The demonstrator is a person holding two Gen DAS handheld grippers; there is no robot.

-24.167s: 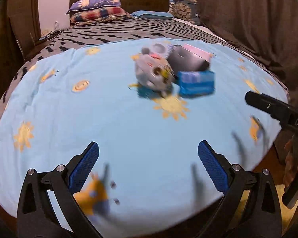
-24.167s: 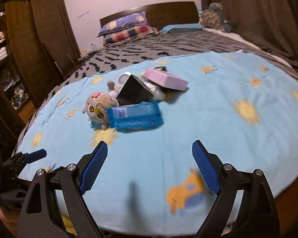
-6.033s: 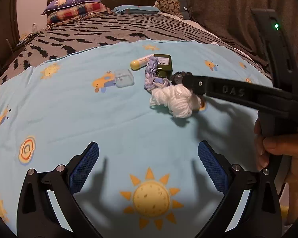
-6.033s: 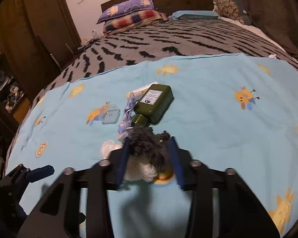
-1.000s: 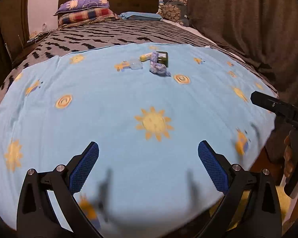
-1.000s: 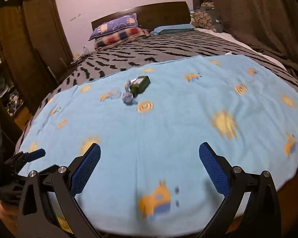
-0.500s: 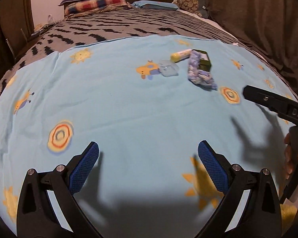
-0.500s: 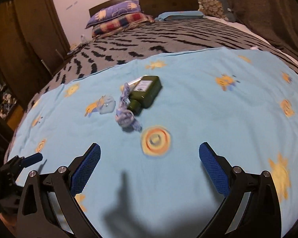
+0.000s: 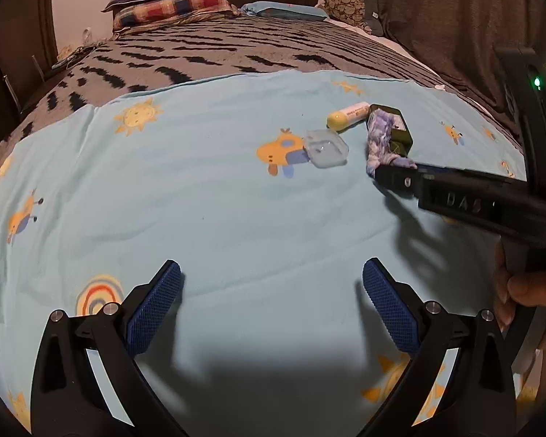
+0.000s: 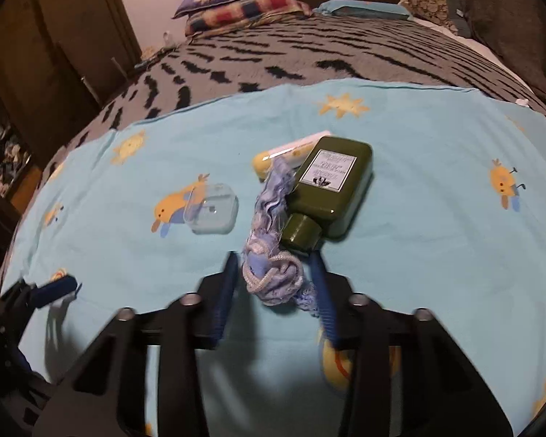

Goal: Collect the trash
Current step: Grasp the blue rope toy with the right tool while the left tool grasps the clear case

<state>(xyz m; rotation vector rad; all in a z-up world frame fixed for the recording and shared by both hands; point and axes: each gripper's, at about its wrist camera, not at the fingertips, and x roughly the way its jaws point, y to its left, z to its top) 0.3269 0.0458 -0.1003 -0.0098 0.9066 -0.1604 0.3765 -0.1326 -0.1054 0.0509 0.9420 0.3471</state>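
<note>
A crumpled blue-and-white rag (image 10: 273, 240) lies on the light blue blanket (image 10: 436, 255), against a dark green bottle (image 10: 327, 189). A yellow-capped tube (image 10: 291, 149) lies behind them, and a clear plastic lid (image 10: 211, 207) to their left. My right gripper (image 10: 275, 276) has its jaws partly closed around the near end of the rag; whether the pads press it I cannot tell. In the left wrist view the rag (image 9: 380, 138), bottle (image 9: 398, 133), tube (image 9: 347, 114) and lid (image 9: 325, 147) sit far right. My left gripper (image 9: 271, 300) is open and empty above the blanket.
A grey and black striped cover (image 9: 236, 51) spreads beyond the blanket, with pillows (image 9: 171, 0) at the headboard. Dark curtains (image 9: 455, 18) hang on the right. A wooden wardrobe (image 10: 62, 54) stands on the left.
My right gripper has moved forward to the rag and narrowed its jaws around it. My left gripper has moved closer to the items, still open.
</note>
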